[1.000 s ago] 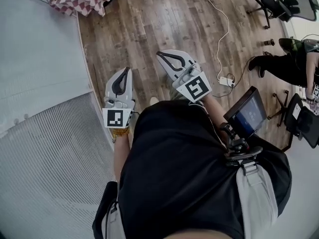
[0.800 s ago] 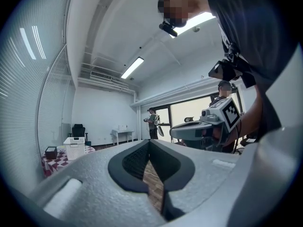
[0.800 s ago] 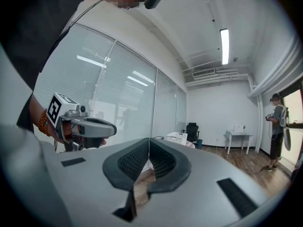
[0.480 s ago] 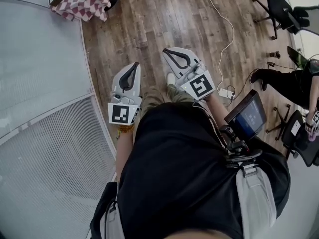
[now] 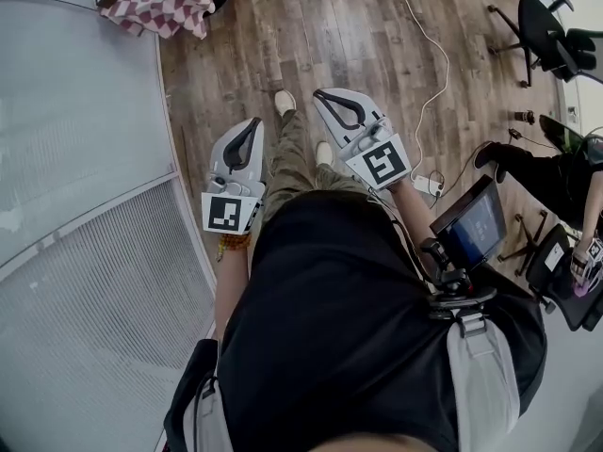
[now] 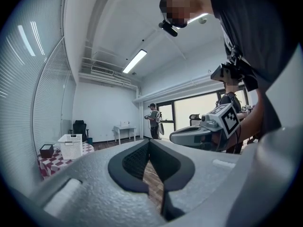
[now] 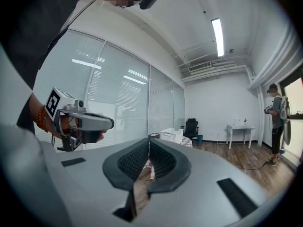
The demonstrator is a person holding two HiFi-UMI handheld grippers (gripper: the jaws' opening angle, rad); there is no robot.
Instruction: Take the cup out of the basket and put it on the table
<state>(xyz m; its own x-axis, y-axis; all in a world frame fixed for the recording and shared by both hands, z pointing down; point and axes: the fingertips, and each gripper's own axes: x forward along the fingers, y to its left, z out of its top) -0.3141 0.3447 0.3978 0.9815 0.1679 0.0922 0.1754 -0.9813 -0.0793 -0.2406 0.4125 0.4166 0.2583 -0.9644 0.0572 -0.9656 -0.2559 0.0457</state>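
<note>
Along the left side of the room runs a tall glass wall with pale slatted blinds [image 5: 85, 281], and a brown wooden plank floor [image 5: 339, 36] fills the rest. Near this wall stands a person in a black shirt [image 5: 339, 328], with a dark screen [image 5: 471, 226] strapped at the right hip.

At the far left is a desk under a red-and-white checked cloth [image 5: 170, 3]. The left gripper view shows a white plastic lattice basket [image 6: 71, 146] standing on it, with a small black box [image 6: 46, 150] just beside the basket. The basket is too far off to show whether the cup is inside it. Desk and basket are well apart from both tools.

The grey left tongs [image 5: 252, 122] are held out in front of the person and point away over the floor. Their black ribbed pads meet at the tips with nothing between them. The grey right tongs [image 5: 322, 95] are held just beside them, a little farther out. Their pads are also pressed together on nothing.

On the right, a thin white cable [image 5: 429, 55] trails over the planks to a white power strip [image 5: 426, 183].
</note>
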